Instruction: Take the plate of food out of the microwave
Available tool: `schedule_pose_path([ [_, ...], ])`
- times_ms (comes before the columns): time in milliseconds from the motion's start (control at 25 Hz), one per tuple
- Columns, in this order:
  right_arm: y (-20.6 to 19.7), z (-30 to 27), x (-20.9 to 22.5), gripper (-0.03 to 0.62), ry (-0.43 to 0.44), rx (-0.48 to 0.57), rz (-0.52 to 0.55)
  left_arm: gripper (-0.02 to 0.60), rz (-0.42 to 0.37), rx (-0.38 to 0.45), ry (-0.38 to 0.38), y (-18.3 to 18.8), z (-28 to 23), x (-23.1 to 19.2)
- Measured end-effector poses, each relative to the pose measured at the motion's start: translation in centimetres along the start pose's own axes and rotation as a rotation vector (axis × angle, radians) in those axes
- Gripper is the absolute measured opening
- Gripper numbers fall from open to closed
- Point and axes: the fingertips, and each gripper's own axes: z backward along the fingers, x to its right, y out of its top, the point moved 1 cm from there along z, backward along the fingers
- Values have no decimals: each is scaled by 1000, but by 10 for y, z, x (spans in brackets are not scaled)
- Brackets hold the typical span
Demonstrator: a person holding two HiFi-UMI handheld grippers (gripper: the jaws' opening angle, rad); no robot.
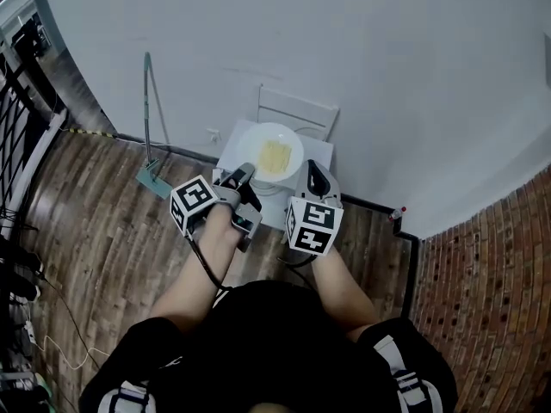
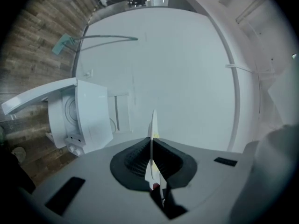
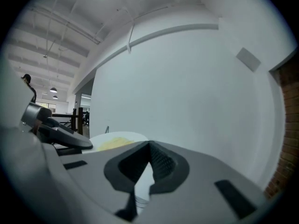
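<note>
Left tongs [image 2: 152,148], right tongs [image 3: 148,150] gripping plate [image 1: 258,138] rim

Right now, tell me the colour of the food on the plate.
Pale yellow food on a white plate; the head view shows it best.

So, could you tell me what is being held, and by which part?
The left hand-held gripper pinches the plate by its rim; the right hand-held gripper is shut on nothing.
</note>
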Motion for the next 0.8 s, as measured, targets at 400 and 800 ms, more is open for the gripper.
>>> schedule_pose_path([
  [400,-13,-3,3,12,-3,-20,1,14,53,1,0,-3,-6,-7],
  [800,-29,-11,13,12,-17,-64,-10,14,50,-43,27,-9,-16,-21],
])
